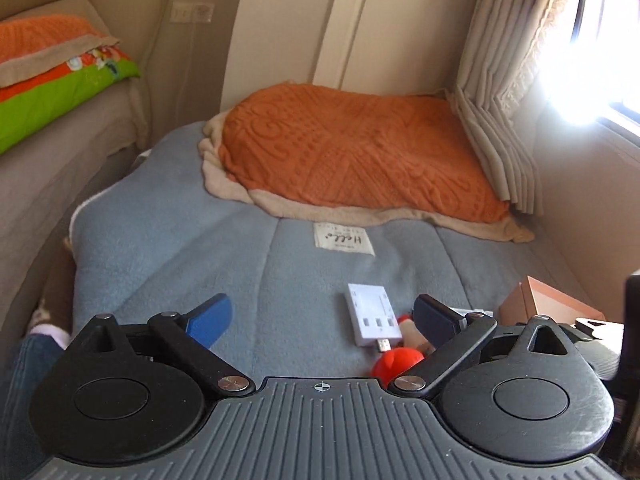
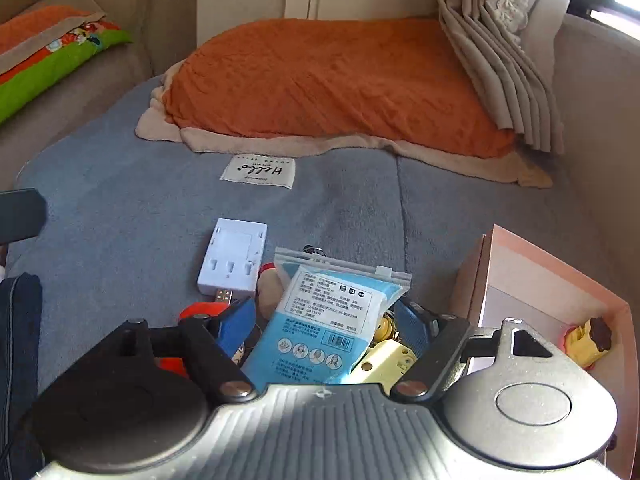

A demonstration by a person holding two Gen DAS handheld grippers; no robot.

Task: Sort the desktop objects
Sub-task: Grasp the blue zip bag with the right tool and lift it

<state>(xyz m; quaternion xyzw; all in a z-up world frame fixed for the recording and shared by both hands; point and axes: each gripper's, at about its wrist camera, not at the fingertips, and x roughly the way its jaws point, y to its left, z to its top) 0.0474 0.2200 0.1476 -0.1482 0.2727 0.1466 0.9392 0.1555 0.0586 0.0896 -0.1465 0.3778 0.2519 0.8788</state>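
Blue pouch (image 2: pixel 324 332) betw fingers; pink box (image 2: pixel 560 280) holds yellow toy (image 2: pixel 586 344).

The blue packet (image 2: pixel 324 332) hides most of the yellow item (image 2: pixel 386 364); its small print is unreadable.

Left wrist view: low over the blue blanket (image 1: pixel 180 240), facing the far orange pillow (image 1: pixel 352 152) and curtain (image 1: pixel 500 80). Right wrist view: same heading, set further right and close over the pile, the pink box (image 2: pixel 532 276) near right. Both views share the white USB hub (image 1: pixel 372 316) (image 2: pixel 234 256), the blanket's "Hello" label (image 1: pixel 344 239) (image 2: pixel 259 173) and the pillow.
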